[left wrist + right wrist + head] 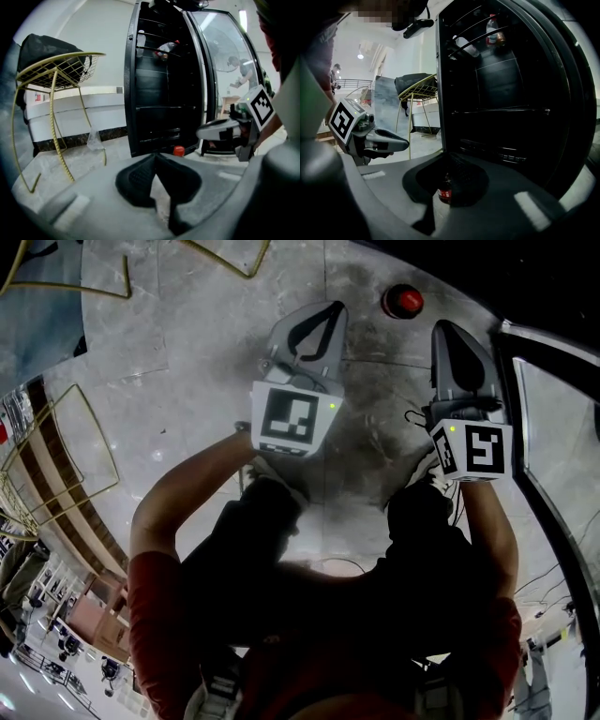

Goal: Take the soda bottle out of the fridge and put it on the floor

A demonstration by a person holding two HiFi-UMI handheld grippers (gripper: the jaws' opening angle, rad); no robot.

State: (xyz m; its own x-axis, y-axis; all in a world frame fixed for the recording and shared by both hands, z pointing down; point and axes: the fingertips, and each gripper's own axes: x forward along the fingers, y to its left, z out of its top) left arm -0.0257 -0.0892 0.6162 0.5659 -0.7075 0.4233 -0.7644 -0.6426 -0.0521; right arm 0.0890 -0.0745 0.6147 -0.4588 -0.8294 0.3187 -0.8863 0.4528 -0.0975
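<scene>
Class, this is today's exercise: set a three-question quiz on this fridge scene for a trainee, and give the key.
1. True or false: the soda bottle stands on the floor.
2. The fridge stands: A open, B closed.
3. Fill in: the right gripper has its fingers ____.
Key: 1 true; 2 A; 3 shut.

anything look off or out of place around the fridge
The fridge door stands wide open, and a bottle on its top shelf lies tipped on its side. The soda bottle stands upright on the floor in front.
</scene>
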